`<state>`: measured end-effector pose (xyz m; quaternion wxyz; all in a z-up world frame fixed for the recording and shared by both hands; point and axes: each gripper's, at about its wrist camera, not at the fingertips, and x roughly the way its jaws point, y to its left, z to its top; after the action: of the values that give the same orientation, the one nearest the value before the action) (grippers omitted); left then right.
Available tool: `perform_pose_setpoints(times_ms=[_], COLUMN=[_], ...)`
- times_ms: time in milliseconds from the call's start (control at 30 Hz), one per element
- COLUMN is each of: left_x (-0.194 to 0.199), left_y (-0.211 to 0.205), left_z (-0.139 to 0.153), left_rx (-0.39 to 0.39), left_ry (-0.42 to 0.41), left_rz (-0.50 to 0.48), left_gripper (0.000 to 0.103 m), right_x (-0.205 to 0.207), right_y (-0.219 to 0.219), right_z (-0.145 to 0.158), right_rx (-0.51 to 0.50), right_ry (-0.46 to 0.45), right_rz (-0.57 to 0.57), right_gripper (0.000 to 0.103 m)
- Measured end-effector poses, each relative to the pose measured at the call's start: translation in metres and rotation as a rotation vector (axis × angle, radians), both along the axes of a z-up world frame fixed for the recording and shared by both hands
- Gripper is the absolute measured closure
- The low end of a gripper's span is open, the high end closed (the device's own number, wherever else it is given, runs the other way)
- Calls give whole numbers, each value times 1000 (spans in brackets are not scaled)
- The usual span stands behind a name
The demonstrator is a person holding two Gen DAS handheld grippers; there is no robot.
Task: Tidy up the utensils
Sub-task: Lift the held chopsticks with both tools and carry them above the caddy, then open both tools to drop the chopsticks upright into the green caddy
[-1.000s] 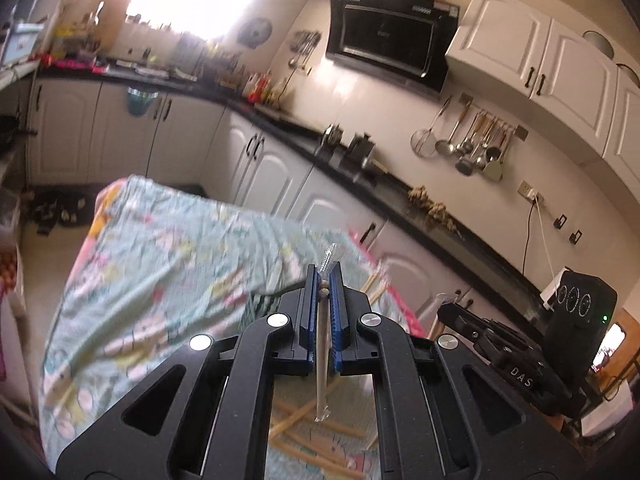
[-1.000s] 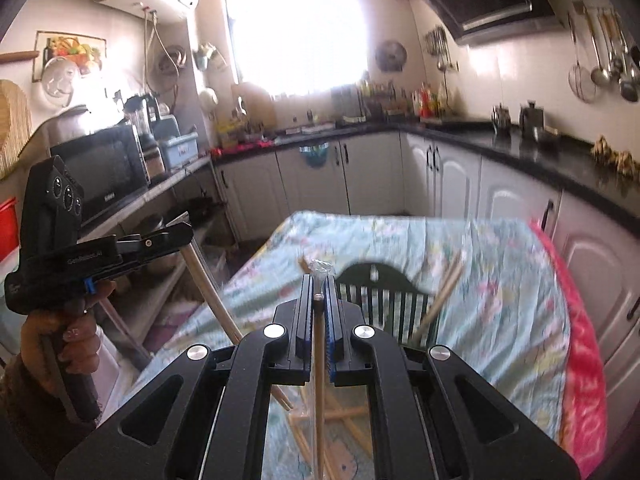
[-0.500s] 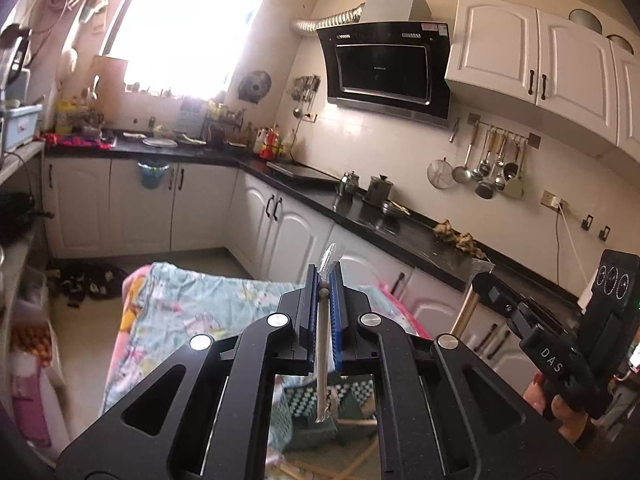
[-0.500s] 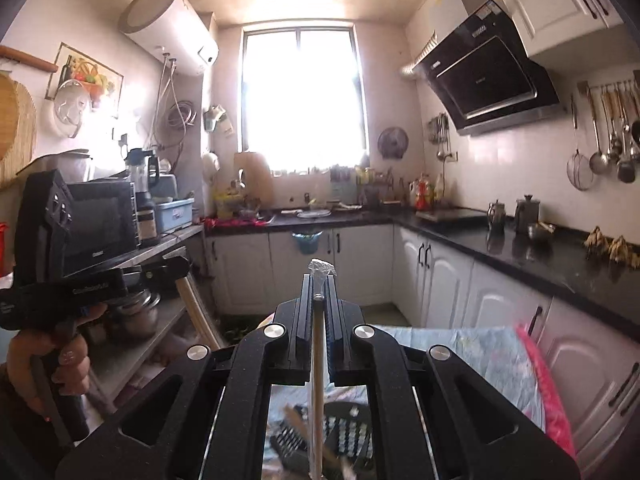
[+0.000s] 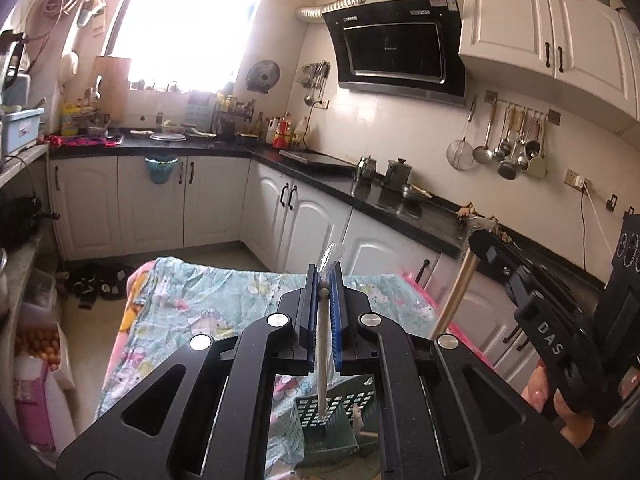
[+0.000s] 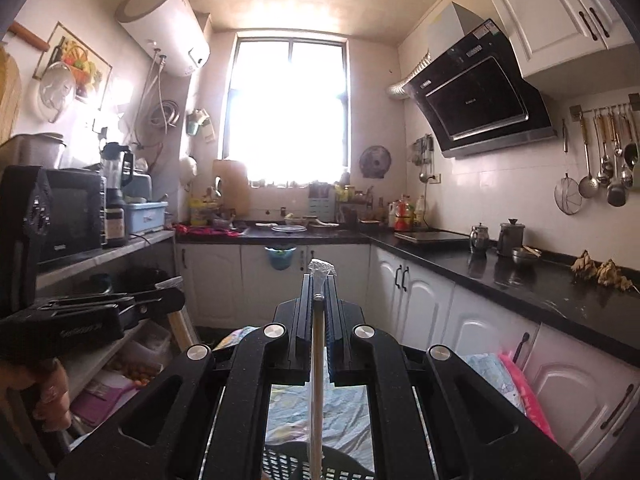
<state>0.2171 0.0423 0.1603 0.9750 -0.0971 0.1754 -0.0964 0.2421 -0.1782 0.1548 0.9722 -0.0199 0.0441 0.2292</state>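
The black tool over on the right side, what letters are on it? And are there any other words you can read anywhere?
"DAS": white letters on the right tool, seen from the left wrist view; the word may run on out of sight.
Grey lettering on the left tool, right wrist view: too blurred to read.
Small print on the range hood, glass and top strip: too small to read.
Label on the water heater: too small to read.

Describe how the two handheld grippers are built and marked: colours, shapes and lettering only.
The left gripper is matte black with cut-out linkage arms, silver rivets and blue-edged ribbed pads. The right gripper has the same black frame and rivets; seen from the side, its body bears white "DAS" lettering. No cables or sleeves show.
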Motion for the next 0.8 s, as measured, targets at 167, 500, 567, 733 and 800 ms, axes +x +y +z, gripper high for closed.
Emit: perform_pose_setpoints(times_ms=[167,500,567,733,800], left_x=[9,17,18,20,19], left_y=[-4,-12,-13,-12,-11], left_z=[-17,-54,-61,-76,-79], left_rx=[5,19,27,16,12], left_ry=[20,65,75,110,117], left_rz=[3,-8,-8,-15,-17], left_gripper=[100,100,100,100,100], right_x=[13,30,32,34,34], right_y=[5,13,12,15,15], right_z=[-19,-54,-61,-74,-78], right_rx=[21,27,32,24,21], right_ry=[17,76,89,128,143], right_rz=[-15,-52,-56,-56,-52], right_gripper=[97,97,97,97,97])
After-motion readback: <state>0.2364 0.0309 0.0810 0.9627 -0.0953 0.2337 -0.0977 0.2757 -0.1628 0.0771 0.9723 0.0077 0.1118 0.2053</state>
